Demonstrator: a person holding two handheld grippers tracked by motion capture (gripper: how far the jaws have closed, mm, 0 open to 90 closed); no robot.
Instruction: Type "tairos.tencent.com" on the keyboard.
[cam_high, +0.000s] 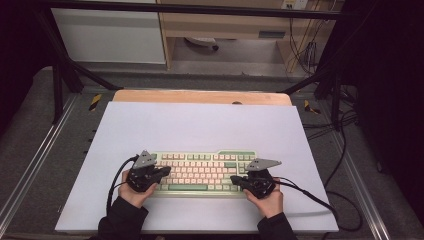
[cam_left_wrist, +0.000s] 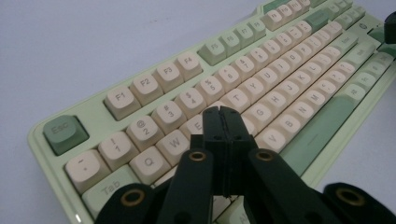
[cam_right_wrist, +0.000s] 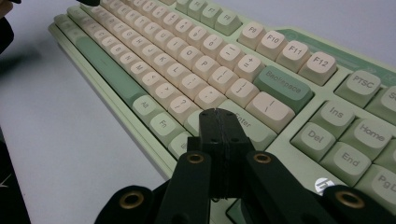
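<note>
- The keyboard (cam_high: 202, 172), pale green with cream keys, lies on the white mat (cam_high: 200, 125), near the mat's edge closest to the person.
- The left gripper (cam_high: 162, 172) sits over the keyboard's left end; in the left gripper view its jaws are pressed together with nothing between them, tips (cam_left_wrist: 221, 112) above the letter keys near E and R.
- The right gripper (cam_high: 235, 179) sits over the keyboard's right end; its jaws are likewise together and empty, tips (cam_right_wrist: 216, 114) just above the Enter key (cam_right_wrist: 252, 127).
- Judged from this, the work is key pressing with closed tips. Both grippers are in position, but I cannot tell whether any key is pushed down.
- No sign shows how many presses are done, so progress stays unclear.
</note>
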